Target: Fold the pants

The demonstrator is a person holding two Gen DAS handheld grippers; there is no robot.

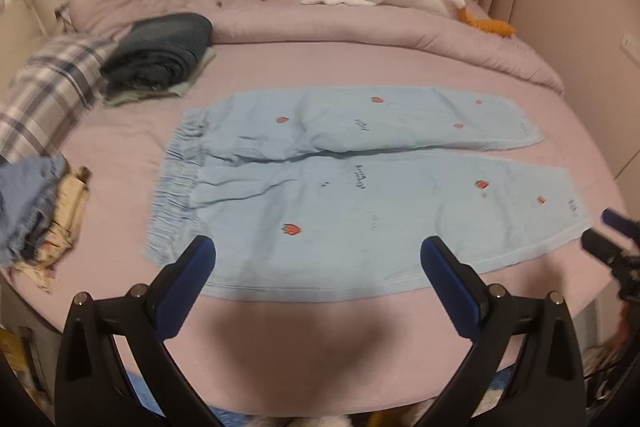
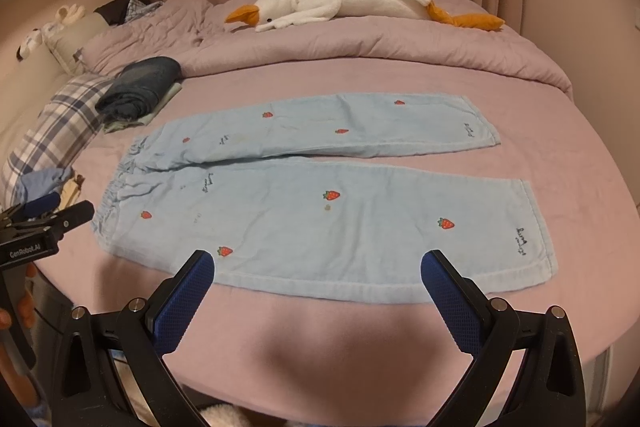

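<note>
Pale blue pants with strawberry prints lie flat and spread on the pink bed, waistband to the left, both legs running right and side by side. Left gripper hovers over the near edge of the pants, fingers wide apart, nothing in them. Right gripper sits the same way, spread wide and empty. A folded dark garment rests far left; a plush goose lies on the far quilt.
</note>
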